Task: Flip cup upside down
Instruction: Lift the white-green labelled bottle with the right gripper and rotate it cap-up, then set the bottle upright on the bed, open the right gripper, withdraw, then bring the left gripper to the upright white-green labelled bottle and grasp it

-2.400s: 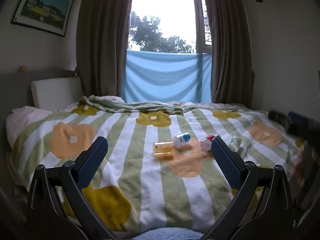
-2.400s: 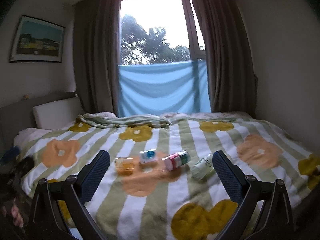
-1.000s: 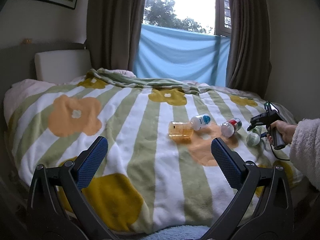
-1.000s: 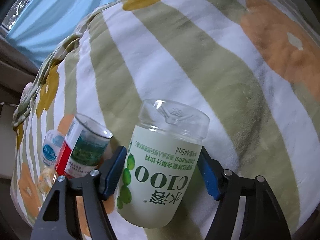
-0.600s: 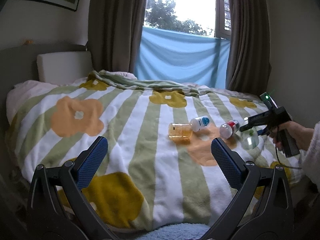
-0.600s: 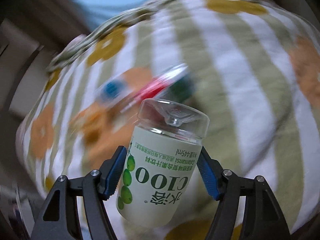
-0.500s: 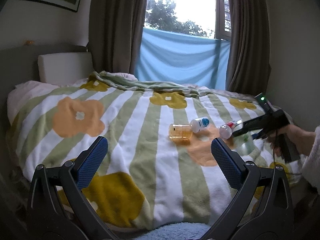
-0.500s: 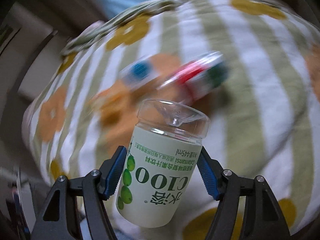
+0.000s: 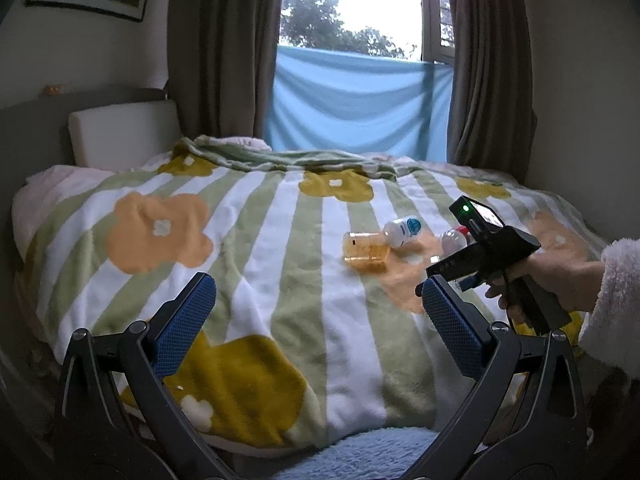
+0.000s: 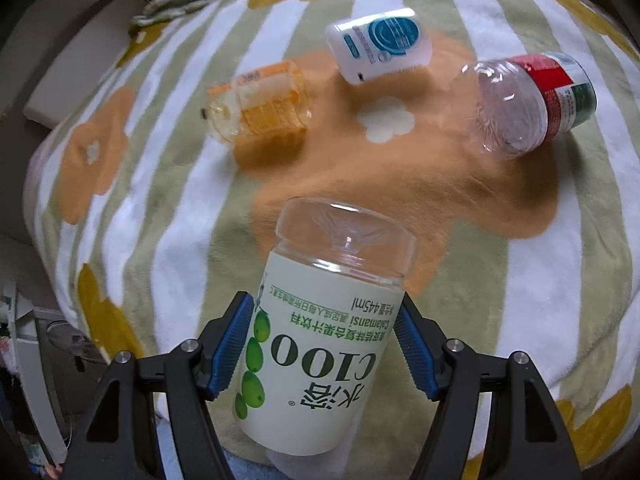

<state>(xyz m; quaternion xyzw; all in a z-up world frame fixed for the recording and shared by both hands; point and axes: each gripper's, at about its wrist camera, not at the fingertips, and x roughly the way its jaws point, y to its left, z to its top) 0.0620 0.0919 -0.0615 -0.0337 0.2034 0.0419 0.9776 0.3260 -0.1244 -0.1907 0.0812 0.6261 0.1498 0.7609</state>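
My right gripper (image 10: 326,344) is shut on a clear cup with a pale green "C100" label (image 10: 320,356), held above the striped flower blanket (image 10: 160,220), its clear bottom pointing away from me toward the blanket. In the left wrist view the right gripper's black body (image 9: 496,248) and the hand holding it are at the right; the cup is hidden there. My left gripper (image 9: 316,312) is open and empty over the near part of the bed.
Three cut bottles lie on their sides on the blanket: an orange one (image 10: 260,100) (image 9: 366,246), a white one with a blue logo (image 10: 378,44) (image 9: 404,230) and a clear one with a red and green label (image 10: 528,100) (image 9: 454,238). A pillow (image 9: 120,132) and curtains lie beyond.
My right gripper took hold of the C100 cup, lifted it off the blanket and carried it left toward the bed's middle, tilting downward. The left gripper stayed open.
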